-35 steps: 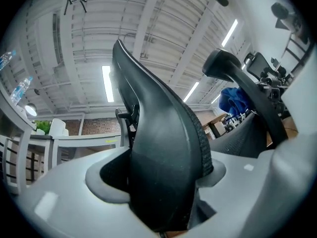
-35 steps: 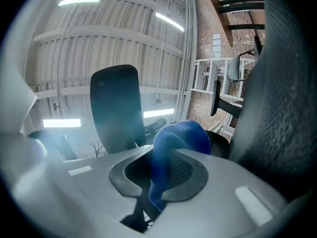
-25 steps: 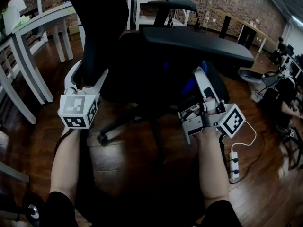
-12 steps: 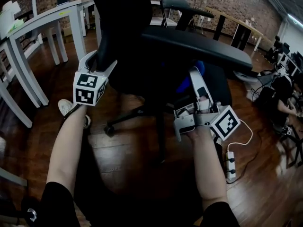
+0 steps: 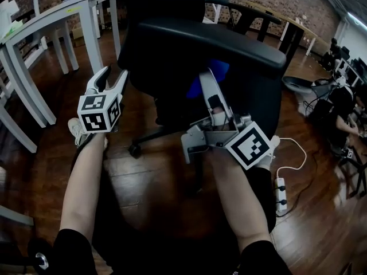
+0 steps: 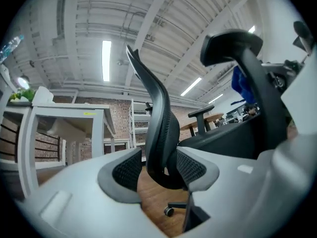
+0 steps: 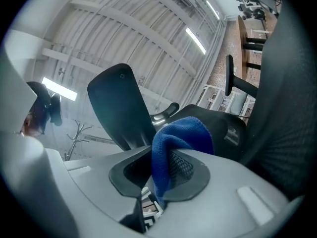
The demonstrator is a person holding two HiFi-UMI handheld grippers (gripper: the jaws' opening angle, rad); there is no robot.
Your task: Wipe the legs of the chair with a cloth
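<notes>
Cloth (image 7: 181,133), blue, clamped in right gripper (image 7: 161,171); left gripper (image 6: 158,170) jaws apart, just been closing, chair backrest (image 6: 158,118) between them.

Dim overhead lighting, fisheye warp, dark corners

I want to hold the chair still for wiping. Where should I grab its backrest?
Best take the backrest by its thin lower edge, coming edge-on from the left: seen edge-on it is a slim curved shell that fits between jaws, while its broad face is too wide.
</notes>
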